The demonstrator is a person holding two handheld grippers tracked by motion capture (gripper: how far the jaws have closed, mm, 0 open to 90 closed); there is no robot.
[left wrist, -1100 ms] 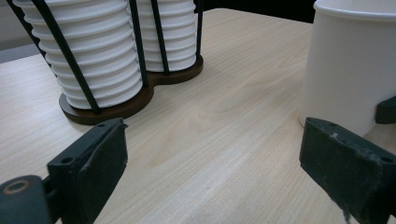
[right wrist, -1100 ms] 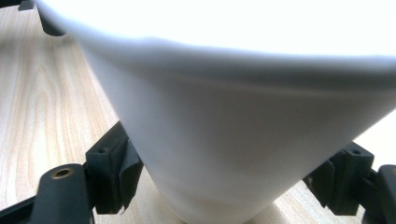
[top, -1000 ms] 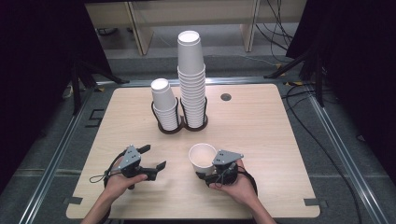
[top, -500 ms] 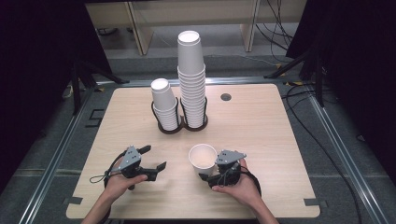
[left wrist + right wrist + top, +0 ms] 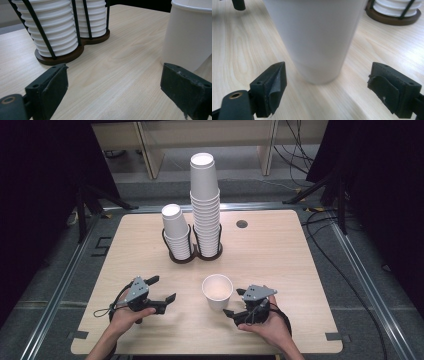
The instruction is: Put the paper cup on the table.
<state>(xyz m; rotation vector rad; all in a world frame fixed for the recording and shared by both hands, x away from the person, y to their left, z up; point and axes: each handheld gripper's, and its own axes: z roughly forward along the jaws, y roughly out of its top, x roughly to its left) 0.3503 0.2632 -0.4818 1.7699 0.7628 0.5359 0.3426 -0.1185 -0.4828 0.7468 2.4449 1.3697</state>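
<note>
1 loose paper cup stands upright on the tabletop, mouth up, near the front edge and well apart from the wooden 2-ring cup holder. The holder carries a short stack in its left ring and a tall stack in its right. My read: the cup is parked on its own and released, nothing is being lifted, and whatever comes next for it (restacking or another pull) has not started.

Right gripper: fingers spread wide and empty. In the right gripper view the cup sits just ahead of the fingertips, centred in the gap, pads clear of the wall on both sides. The hand lies low on the tabletop just beside the cup at its front right, fingers pointing left toward it.

Left gripper: fingers also apart, holding nothing. The left gripper view looks across bare tabletop at the holder, cup off to the right edge. That hand rests low at the front left, gripper roughly level, aimed right toward the cup, near but not touching.

Risk, as I judge it: the light cup tips easily if nudged by a finger.
</note>
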